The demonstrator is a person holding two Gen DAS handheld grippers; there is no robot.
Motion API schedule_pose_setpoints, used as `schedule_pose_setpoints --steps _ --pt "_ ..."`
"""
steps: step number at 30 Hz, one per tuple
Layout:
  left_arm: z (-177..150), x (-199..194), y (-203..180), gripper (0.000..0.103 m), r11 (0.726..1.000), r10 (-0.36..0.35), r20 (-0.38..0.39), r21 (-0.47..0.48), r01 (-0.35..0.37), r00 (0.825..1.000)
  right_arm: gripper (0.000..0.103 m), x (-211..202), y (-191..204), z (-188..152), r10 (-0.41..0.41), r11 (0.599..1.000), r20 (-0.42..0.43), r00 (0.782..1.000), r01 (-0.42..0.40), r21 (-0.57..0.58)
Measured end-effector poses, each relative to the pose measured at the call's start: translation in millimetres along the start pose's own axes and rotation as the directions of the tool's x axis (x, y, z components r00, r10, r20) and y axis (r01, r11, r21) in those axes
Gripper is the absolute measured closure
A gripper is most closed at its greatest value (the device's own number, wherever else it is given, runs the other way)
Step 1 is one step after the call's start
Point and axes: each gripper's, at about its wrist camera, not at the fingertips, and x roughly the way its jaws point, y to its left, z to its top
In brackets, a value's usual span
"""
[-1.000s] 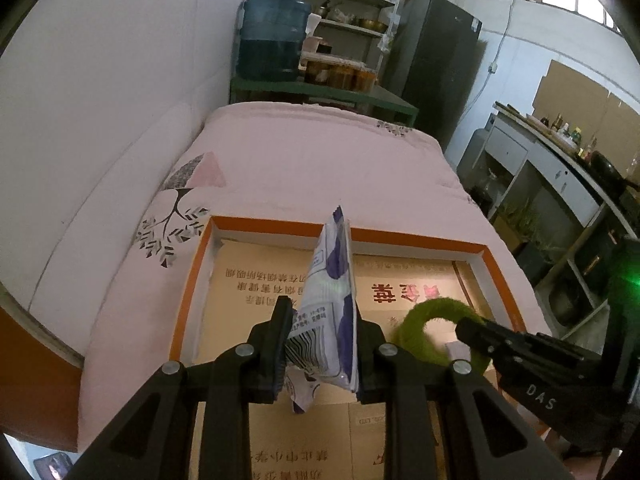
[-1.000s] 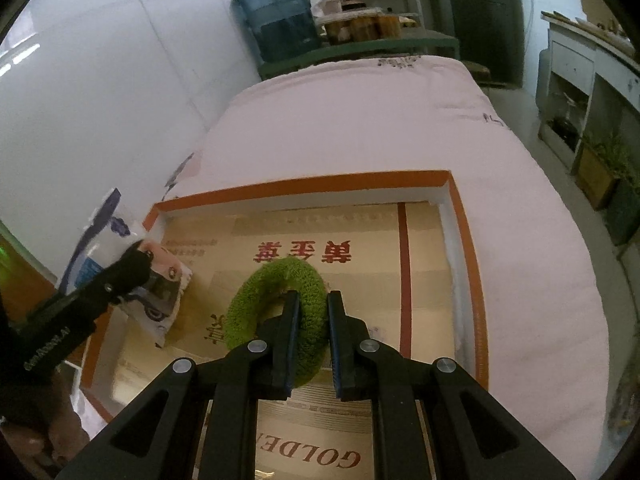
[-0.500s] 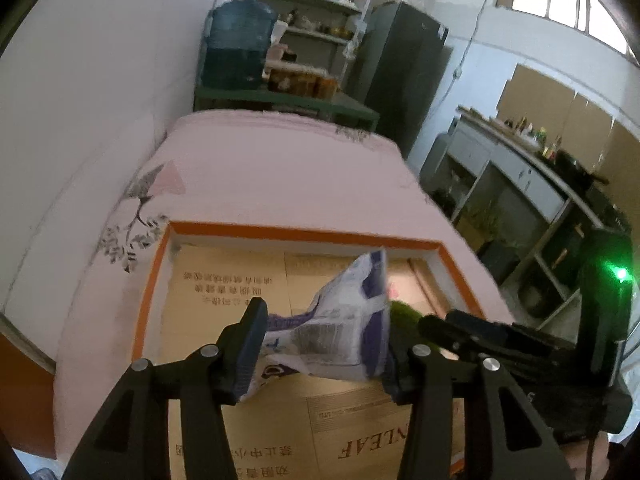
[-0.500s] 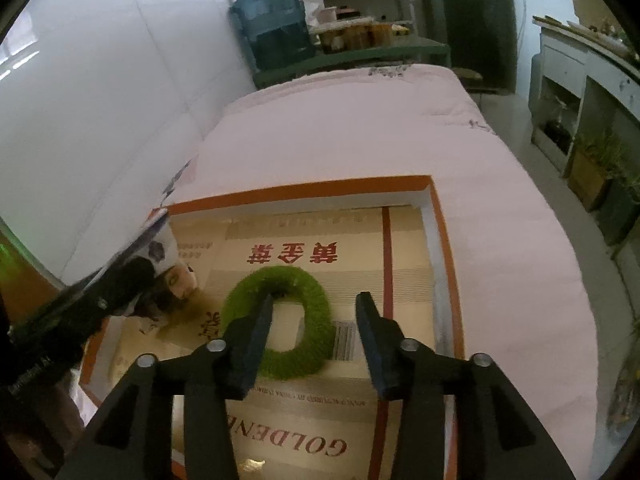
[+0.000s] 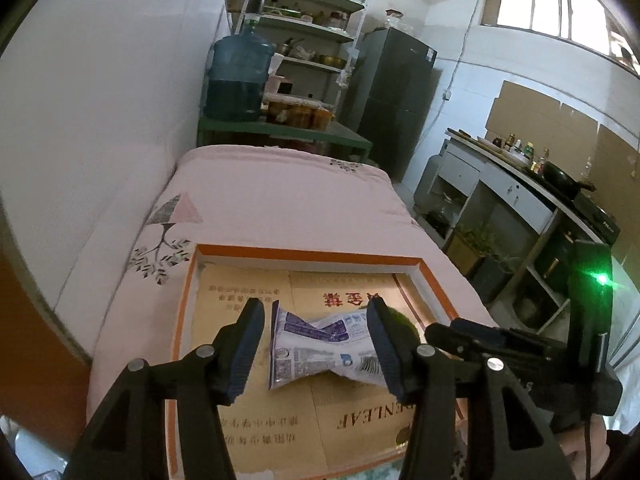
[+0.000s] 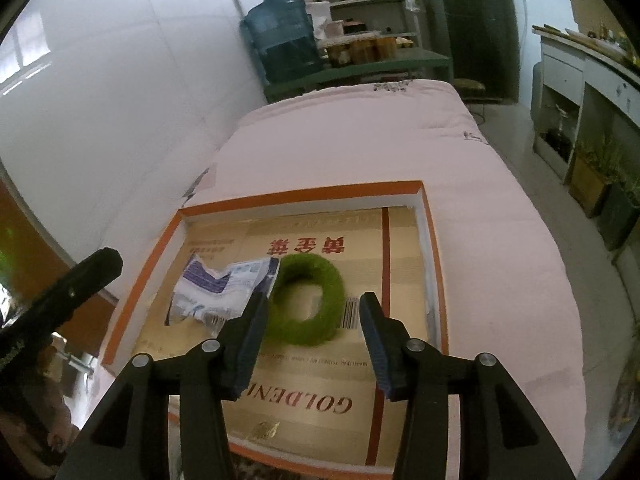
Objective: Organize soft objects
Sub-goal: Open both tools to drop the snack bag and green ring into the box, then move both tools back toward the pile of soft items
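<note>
A crumpled white and purple soft packet [image 5: 320, 344] lies flat in the shallow orange-rimmed cardboard box [image 5: 308, 255]. My left gripper [image 5: 316, 344] is open above it, fingers either side, not touching. A fuzzy green ring [image 6: 306, 300] lies in the same box [image 6: 304, 196], right beside the packet [image 6: 222, 286]. My right gripper [image 6: 310, 340] is open just above and in front of the ring. In the left wrist view only a sliver of the ring [image 5: 404, 322] shows behind my right finger.
The box rests on a pink quilted bed [image 5: 280, 200] against a white wall. A blue water jug [image 5: 238, 76], shelves and a dark fridge [image 5: 394, 96] stand beyond the bed. A counter [image 5: 520, 184] runs along the right.
Both grippers opened and drew back upward. The packet dropped from the left gripper and lies flat in the box. The ring dropped from the right gripper and lies beside it.
</note>
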Motion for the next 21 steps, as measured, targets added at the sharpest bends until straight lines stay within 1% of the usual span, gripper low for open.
schedule_pose_setpoints --steps 3,8,13,18,20,21 --pt "-3.8 -10.8 -1.3 0.050 1.000 0.026 0.012 0.005 -0.026 1.000 0.054 -12.5 1.8 -5.5 0.016 1.000 0.010 1.000 -0.016 0.007" --pt "-10.3 -32.5 -5.8 0.050 0.998 0.034 0.046 0.044 -0.036 0.998 0.054 -41.1 10.9 -15.7 0.027 1.000 0.045 0.999 -0.026 -0.013" --pt "-17.5 -57.9 -13.2 0.050 0.996 0.051 0.088 0.071 -0.058 0.995 0.054 -69.8 23.5 -25.6 0.019 0.998 0.092 0.996 -0.014 -0.056" --pt "-25.6 -86.0 -22.4 0.050 0.994 0.052 0.138 0.090 -0.064 0.989 0.054 -94.4 33.7 -35.8 0.016 0.996 0.129 0.992 -0.005 -0.087" --pt "-28.3 -94.8 -25.8 0.050 0.992 0.055 0.149 0.102 -0.071 0.987 0.052 -101.6 37.2 -40.1 0.016 0.995 0.138 0.990 -0.002 -0.096" --pt "-30.2 -99.6 -27.5 0.050 0.991 0.056 0.153 0.108 -0.073 0.987 0.049 -106.3 39.4 -42.9 0.015 0.995 0.145 0.989 0.000 -0.100"
